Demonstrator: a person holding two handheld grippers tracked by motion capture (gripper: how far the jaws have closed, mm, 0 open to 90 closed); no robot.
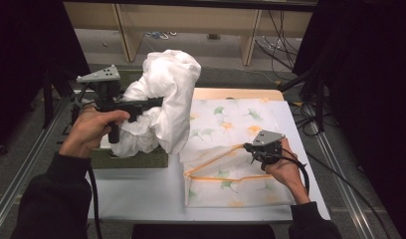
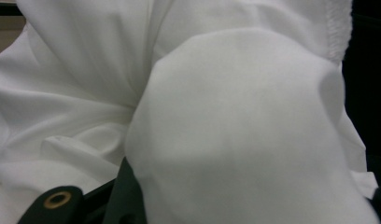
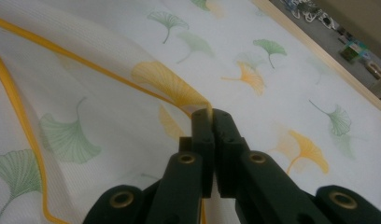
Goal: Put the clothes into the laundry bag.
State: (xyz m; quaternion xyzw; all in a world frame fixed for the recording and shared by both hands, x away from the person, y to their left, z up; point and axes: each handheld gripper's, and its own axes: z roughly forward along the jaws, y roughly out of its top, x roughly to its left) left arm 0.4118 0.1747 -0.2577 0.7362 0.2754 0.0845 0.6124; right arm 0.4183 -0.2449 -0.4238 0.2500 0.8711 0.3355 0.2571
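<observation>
A bulky white pillow [image 1: 166,94] hangs above the table's left side. My left gripper [image 1: 158,103] reaches into it from the left and is shut on its fabric. In the left gripper view the white pillow [image 2: 226,116] covers the jaws, apart from a bit of black at the bottom. A white pillowcase [image 1: 231,144] printed with green and yellow ginkgo leaves lies flat on the right. My right gripper [image 1: 248,148] is shut on the orange-trimmed edge of its opening and lifts that edge slightly. The right gripper [image 3: 212,114] pinches the pillowcase [image 3: 109,130] at its orange hem [image 3: 86,61].
A dark olive box [image 1: 136,159] sits under the hanging pillow at the left of the white table [image 1: 141,194]. A wooden frame [image 1: 126,35] and loose cables [image 1: 285,40] lie beyond the far edge. Metal rails run along both sides.
</observation>
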